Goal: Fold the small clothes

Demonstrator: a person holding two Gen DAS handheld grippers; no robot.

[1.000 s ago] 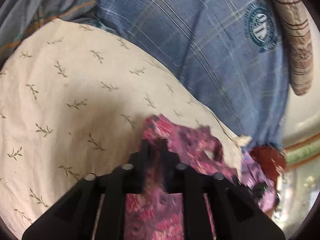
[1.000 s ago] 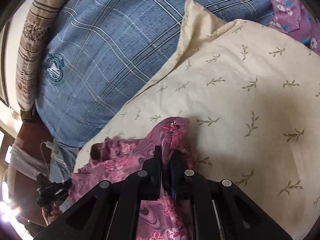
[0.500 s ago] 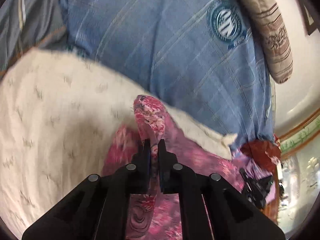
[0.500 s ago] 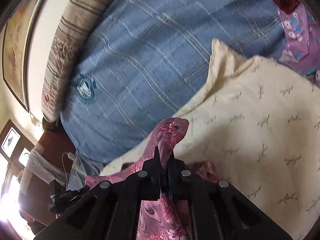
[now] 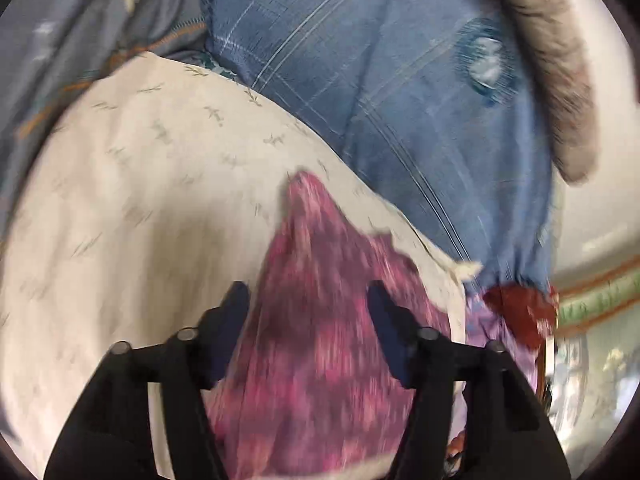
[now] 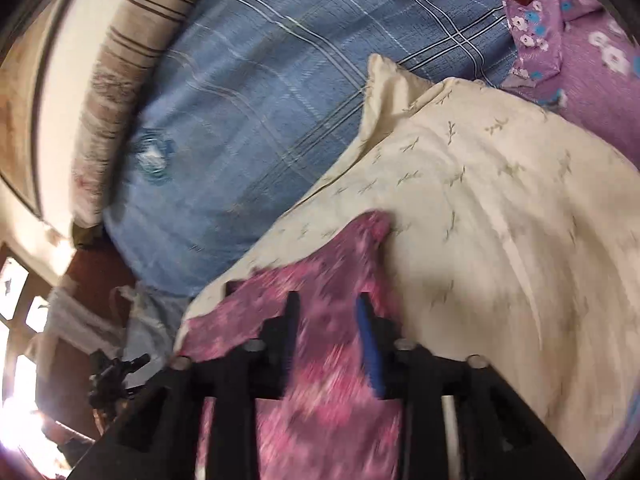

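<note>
1. Left wrist view: the left tool (image 5: 308, 300) stands with its two fingers spread wide and nothing pinched between them. Beneath and between them lies the pink patterned garment (image 5: 320, 340), spread over a cream leaf-print pillow (image 5: 140, 208), one corner pointing away from the camera. Behind the pillow stretches a blue plaid bedsheet (image 5: 400, 92) with a round emblem, and a striped brown bolster (image 5: 560, 80) lies along its far edge. The frame is motion-blurred.

2. Right wrist view: the right tool (image 6: 326, 312) is parted as well, less widely, its fingers apart with no cloth caught in the gap. The pink patterned garment (image 6: 328, 280) lies flat under it on the cream leaf-print pillow (image 6: 500, 220). A purple floral cloth (image 6: 580, 64) sits at the pillow's far right corner, on the blue plaid bedsheet (image 6: 280, 80).
</note>
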